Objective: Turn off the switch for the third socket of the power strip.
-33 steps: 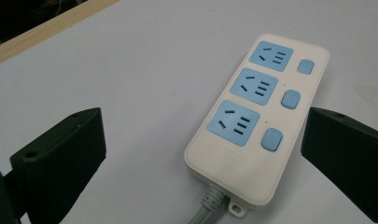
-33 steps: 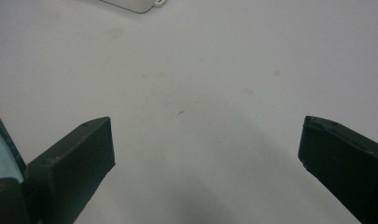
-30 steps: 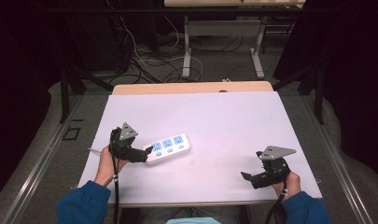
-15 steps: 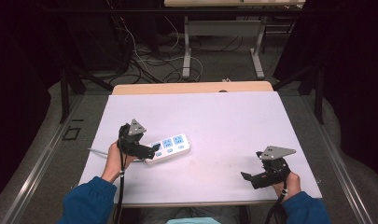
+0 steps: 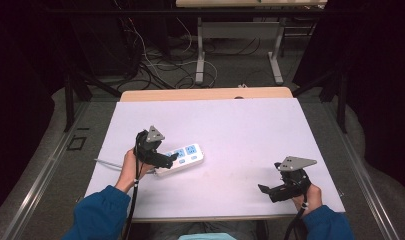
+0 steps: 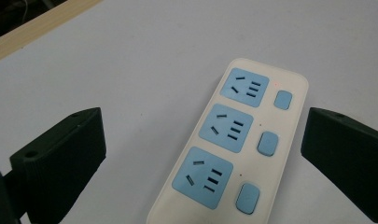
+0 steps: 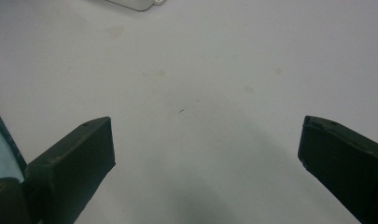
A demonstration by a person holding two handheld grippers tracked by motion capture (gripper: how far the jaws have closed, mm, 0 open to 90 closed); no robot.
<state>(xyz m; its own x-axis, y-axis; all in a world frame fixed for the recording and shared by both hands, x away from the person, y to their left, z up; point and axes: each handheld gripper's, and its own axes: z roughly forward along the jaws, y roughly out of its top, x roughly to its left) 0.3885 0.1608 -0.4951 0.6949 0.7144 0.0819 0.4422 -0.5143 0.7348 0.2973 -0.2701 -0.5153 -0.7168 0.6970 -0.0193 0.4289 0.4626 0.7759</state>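
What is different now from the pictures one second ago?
The left gripper moved right and forward, from the power strip's left end to above it, jaws open on either side of the strip, not gripping. The strip, the right gripper and the table stayed as they were.

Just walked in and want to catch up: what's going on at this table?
A person holds a black two-jaw gripper in each hand at a white table. The left gripper hangs open over a cream power strip with three blue sockets, its jaws either side of it, not gripping. The right gripper sits open over bare table, apart from the strip.
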